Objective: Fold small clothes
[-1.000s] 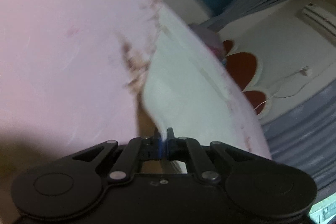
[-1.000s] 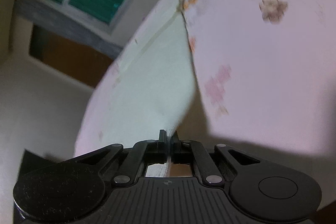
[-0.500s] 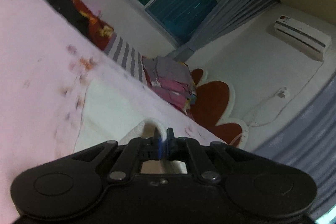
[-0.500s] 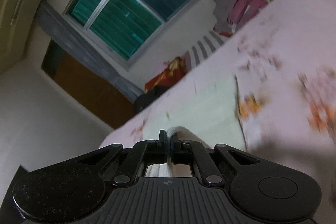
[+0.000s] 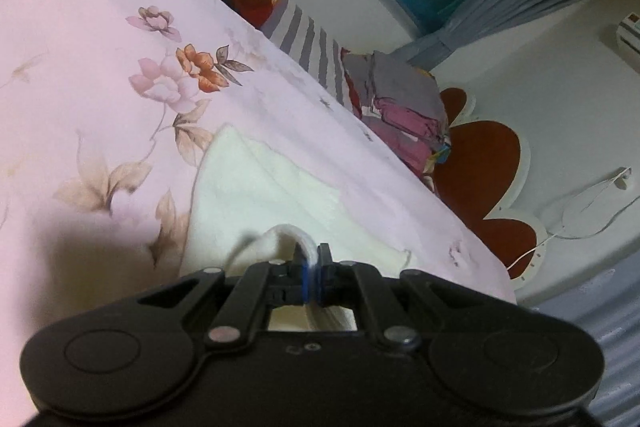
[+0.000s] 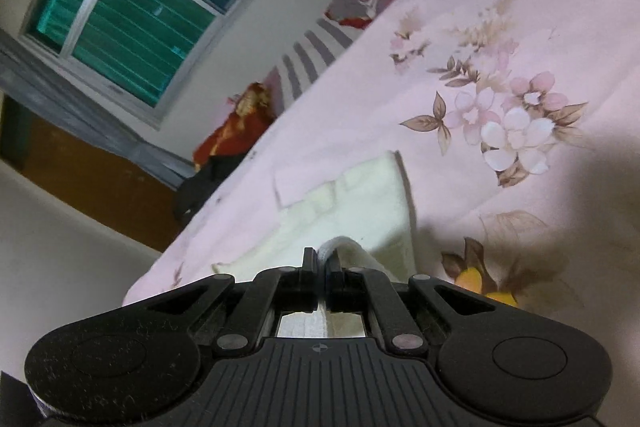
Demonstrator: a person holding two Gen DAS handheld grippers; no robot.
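Grippers are both pinching cream cloth (image 5: 264, 187): left gripper (image 5: 313, 255) and right gripper (image 6: 320, 261) are clamping raised edges, seemingly corners, ahead of their fingertips

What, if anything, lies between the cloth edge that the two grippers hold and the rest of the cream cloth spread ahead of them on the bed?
Nothing visible. The left gripper and right gripper each pinch an edge of the cream cloth. Ahead lies only the cloth itself on the pink floral bedsheet. The pile of clothes sits well beyond it.
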